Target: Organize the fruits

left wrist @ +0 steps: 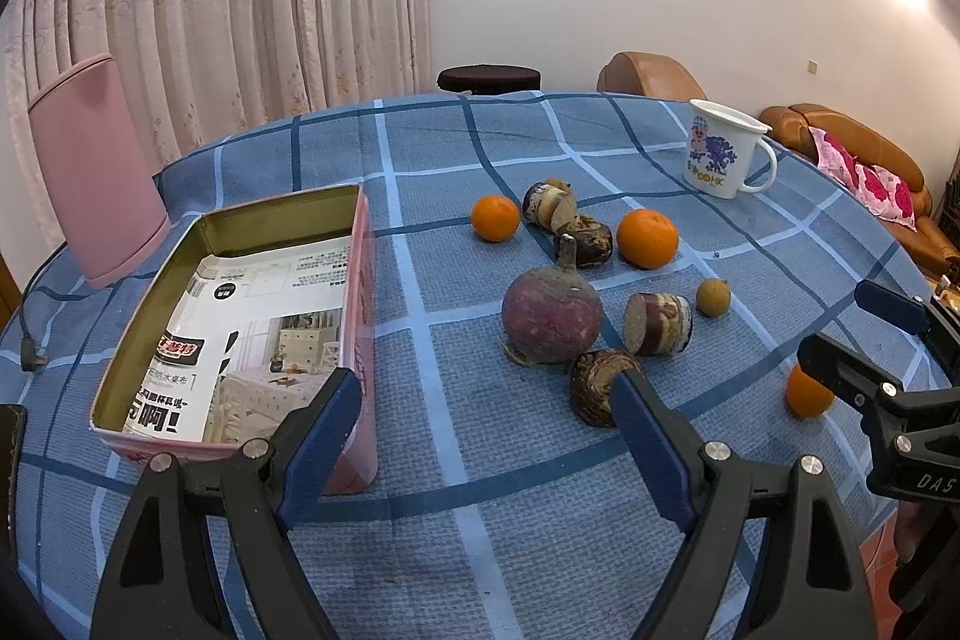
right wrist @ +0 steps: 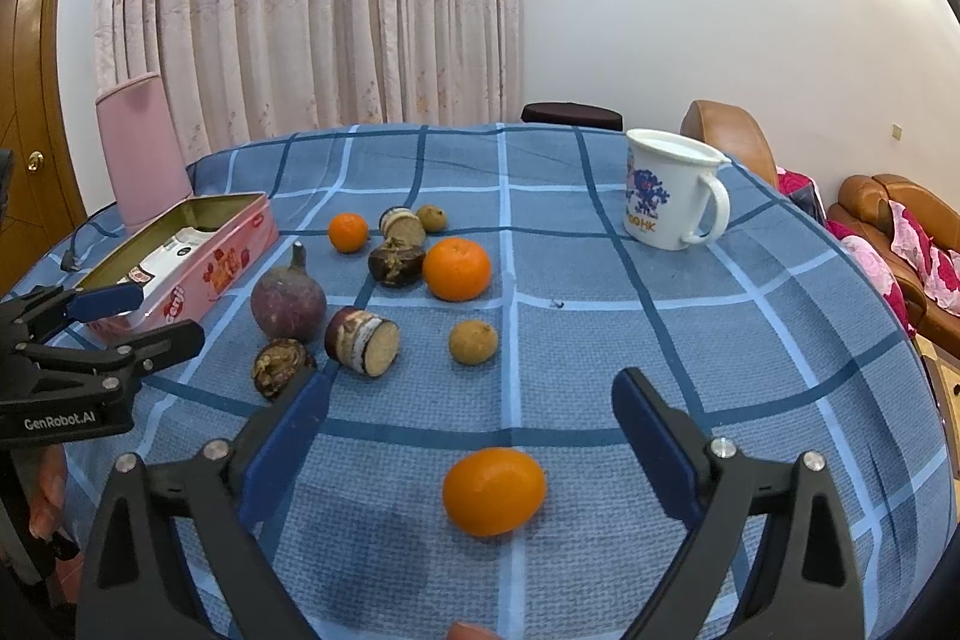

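Observation:
An open pink tin (left wrist: 240, 328) (right wrist: 180, 256) with printed paper inside lies at the table's left. Oranges (left wrist: 495, 218) (left wrist: 647, 239) (right wrist: 456, 269) (right wrist: 348, 232), a purple round root (left wrist: 552, 313) (right wrist: 288, 301), several brown cut pieces (left wrist: 657, 323) (right wrist: 363, 340) and a small brown fruit (left wrist: 713, 297) (right wrist: 473, 341) lie mid-table. My left gripper (left wrist: 486, 400) is open and empty, over the cloth between the tin and a brown piece (left wrist: 594, 388). My right gripper (right wrist: 468, 400) is open, with a near orange (right wrist: 494, 491) (left wrist: 807, 394) lying on the cloth between its fingers.
A white printed mug (left wrist: 723, 155) (right wrist: 669, 190) stands at the back right. A pink cylinder (left wrist: 96, 172) (right wrist: 141, 148) stands at the back left with a cable (left wrist: 30, 340) beside it. The blue checked tablecloth (right wrist: 660, 340) drops off at the right edge, near brown sofas (right wrist: 888, 220).

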The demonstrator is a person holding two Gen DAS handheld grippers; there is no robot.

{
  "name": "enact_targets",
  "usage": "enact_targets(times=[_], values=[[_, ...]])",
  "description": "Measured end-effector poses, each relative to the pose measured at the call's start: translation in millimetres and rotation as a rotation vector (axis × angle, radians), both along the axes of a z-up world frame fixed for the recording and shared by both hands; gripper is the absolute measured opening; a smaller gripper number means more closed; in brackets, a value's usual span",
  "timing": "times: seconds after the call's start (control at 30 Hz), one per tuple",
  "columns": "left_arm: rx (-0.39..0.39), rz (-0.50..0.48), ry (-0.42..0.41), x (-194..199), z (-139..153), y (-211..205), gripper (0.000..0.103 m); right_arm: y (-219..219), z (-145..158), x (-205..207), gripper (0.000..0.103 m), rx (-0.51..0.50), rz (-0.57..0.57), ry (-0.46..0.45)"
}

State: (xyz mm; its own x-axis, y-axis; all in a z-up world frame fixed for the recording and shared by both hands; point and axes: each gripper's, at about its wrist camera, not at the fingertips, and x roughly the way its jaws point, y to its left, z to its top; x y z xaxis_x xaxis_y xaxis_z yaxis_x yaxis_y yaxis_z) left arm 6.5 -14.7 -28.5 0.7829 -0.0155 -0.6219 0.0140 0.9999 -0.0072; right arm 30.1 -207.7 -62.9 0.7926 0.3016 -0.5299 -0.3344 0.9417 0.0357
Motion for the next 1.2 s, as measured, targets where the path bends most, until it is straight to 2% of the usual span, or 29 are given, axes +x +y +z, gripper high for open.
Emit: enact_targets(times=[0.73,1.17,1.2], values=[[-0.012,-0.026,0.011,-1,-4,-7,0.086,-5,-8,-3,0.091,-0.003,0.011,0.017],[-0.035,-0.118,0.042,10,-17,-31,0.086,-15,-37,7,0.076,0.016,0.038,0.108],[-0.034,-0.125,0.046,12,-18,-35,0.082,-15,-38,8,0.074,0.017,0.042,0.113]])
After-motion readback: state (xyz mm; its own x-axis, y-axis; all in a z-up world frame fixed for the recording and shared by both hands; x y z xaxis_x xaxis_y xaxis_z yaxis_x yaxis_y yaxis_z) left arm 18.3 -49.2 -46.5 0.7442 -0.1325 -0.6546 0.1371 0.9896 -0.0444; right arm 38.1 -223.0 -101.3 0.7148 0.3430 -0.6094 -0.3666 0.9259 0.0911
